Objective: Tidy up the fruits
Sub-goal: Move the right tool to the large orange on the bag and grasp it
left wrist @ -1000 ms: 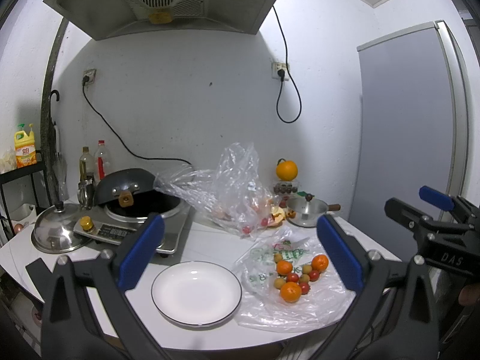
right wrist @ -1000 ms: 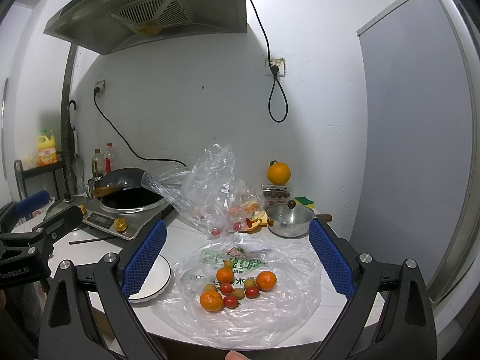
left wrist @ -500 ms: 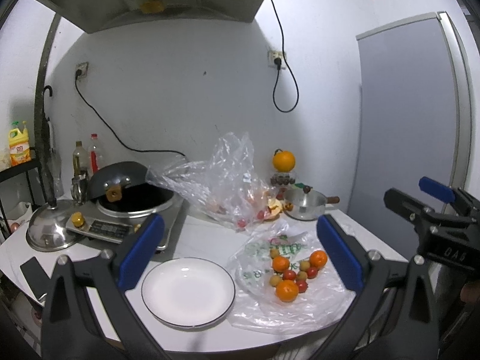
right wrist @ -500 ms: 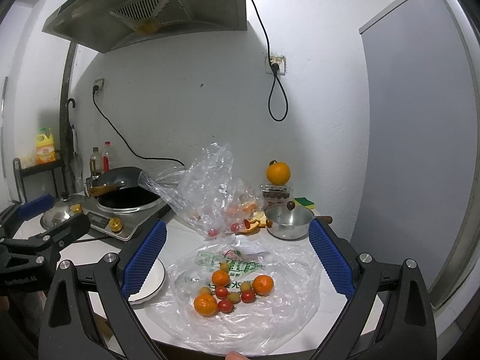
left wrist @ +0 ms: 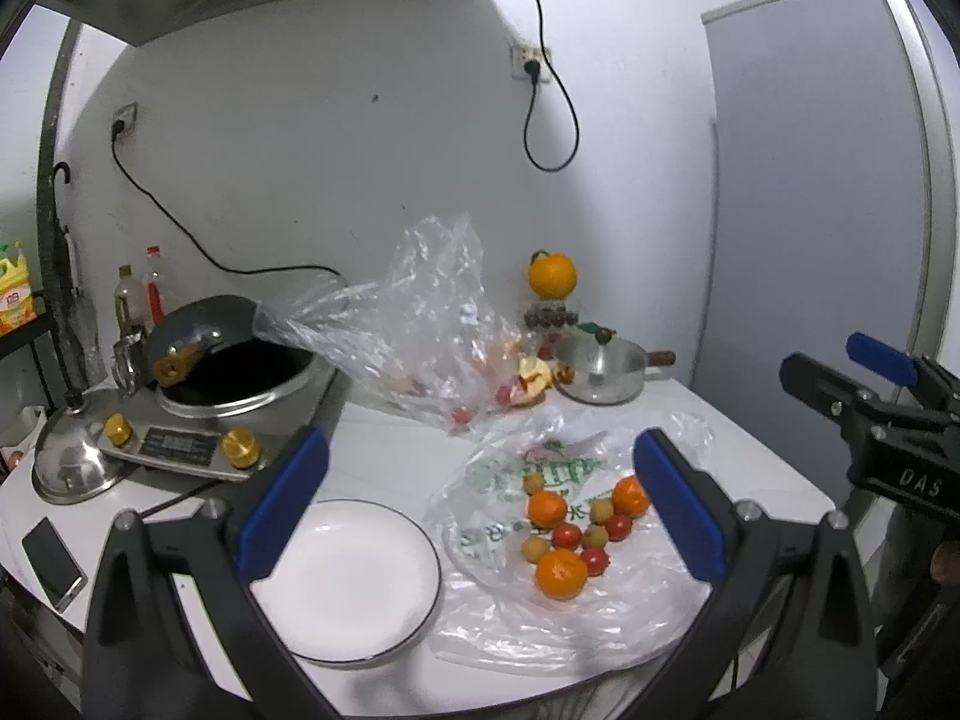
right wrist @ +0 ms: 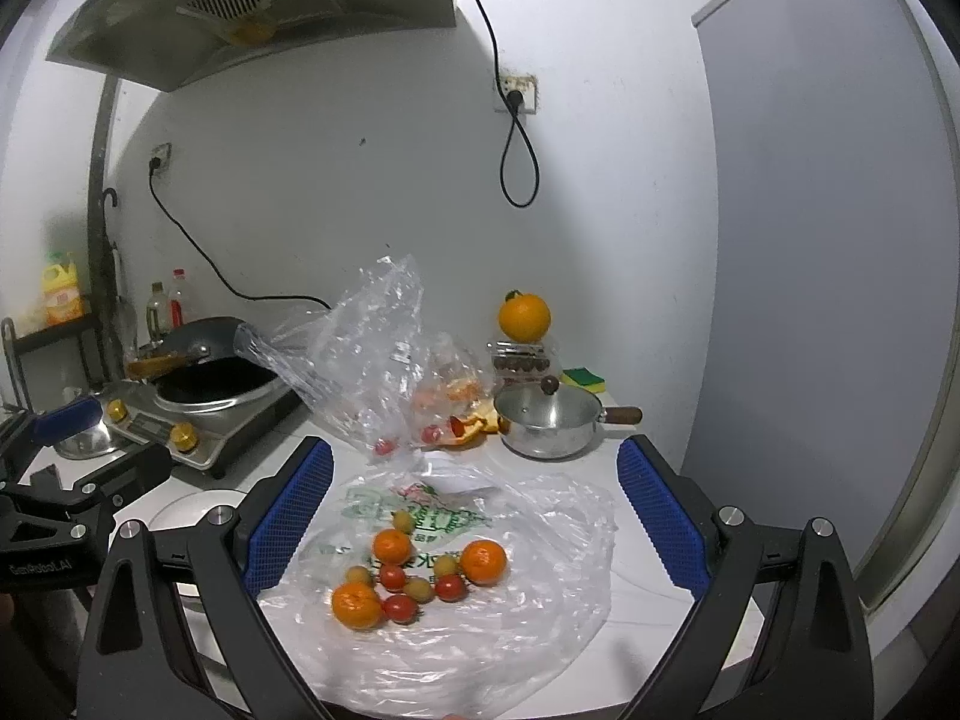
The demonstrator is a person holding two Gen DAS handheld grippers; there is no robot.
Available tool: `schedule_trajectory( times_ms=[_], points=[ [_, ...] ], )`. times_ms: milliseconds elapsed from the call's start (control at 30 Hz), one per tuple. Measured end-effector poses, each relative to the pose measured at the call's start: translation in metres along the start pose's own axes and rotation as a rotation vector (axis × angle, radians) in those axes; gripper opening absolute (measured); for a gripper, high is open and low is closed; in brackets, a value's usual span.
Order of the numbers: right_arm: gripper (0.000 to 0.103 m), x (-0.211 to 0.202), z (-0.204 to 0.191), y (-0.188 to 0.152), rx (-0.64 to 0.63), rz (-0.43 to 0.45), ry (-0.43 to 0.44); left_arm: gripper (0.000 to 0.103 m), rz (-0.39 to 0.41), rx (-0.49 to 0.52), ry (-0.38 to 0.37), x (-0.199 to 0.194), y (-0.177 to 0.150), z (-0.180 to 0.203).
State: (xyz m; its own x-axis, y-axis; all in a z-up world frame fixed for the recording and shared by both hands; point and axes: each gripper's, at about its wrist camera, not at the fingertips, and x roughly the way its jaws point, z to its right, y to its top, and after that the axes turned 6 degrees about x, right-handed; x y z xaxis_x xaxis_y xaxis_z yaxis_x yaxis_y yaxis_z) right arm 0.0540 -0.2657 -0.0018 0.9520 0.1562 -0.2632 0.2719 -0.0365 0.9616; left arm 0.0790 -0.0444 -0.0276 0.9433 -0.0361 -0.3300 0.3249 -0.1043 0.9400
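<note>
A heap of small fruits, three mandarins (left wrist: 561, 573) (right wrist: 357, 605), red cherry tomatoes (right wrist: 393, 577) and yellowish small fruits, lies on a flat clear plastic bag (left wrist: 540, 618) (right wrist: 480, 630) on the white table. An empty white plate (left wrist: 345, 573) (right wrist: 186, 510) sits left of the bag. My left gripper (left wrist: 480, 498) is open, hovering above the plate and bag. My right gripper (right wrist: 474, 516) is open above the fruit heap. Each gripper also shows in the other's view, the right (left wrist: 888, 402) and the left (right wrist: 66, 480).
An upright crumpled clear bag (left wrist: 420, 336) with some fruit stands behind. A lidded steel pot (left wrist: 600, 369), an orange (left wrist: 552, 276) on a box, an induction cooker with a wok (left wrist: 234, 378), a steel lid (left wrist: 72, 468) and a phone (left wrist: 54, 561) are around. A grey door (left wrist: 810, 180) is at right.
Both grippers have moved slightly closer to the table and tilted down; the fruits and plate appear larger. Nothing was grasped.
</note>
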Motion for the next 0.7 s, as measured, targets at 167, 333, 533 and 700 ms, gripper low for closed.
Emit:
schedule_trajectory(
  times_ms=[167,333,533,700],
  points=[
    [0.098,0.017,0.016,-0.005,0.012,-0.025,-0.009,0.102,-0.042,0.013,-0.006,0.022,-0.002,0.012],
    [0.098,0.031,0.034,-0.014,0.030,-0.059,-0.019,0.102,-0.103,0.015,-0.027,0.045,-0.008,0.027],
    [0.098,0.049,0.052,-0.032,0.043,-0.118,-0.018,0.102,-0.172,0.036,-0.047,0.070,-0.022,0.048],
    [0.097,0.063,0.065,-0.046,0.044,-0.172,0.000,0.102,-0.237,0.054,-0.073,0.089,-0.036,0.065]
  ],
)
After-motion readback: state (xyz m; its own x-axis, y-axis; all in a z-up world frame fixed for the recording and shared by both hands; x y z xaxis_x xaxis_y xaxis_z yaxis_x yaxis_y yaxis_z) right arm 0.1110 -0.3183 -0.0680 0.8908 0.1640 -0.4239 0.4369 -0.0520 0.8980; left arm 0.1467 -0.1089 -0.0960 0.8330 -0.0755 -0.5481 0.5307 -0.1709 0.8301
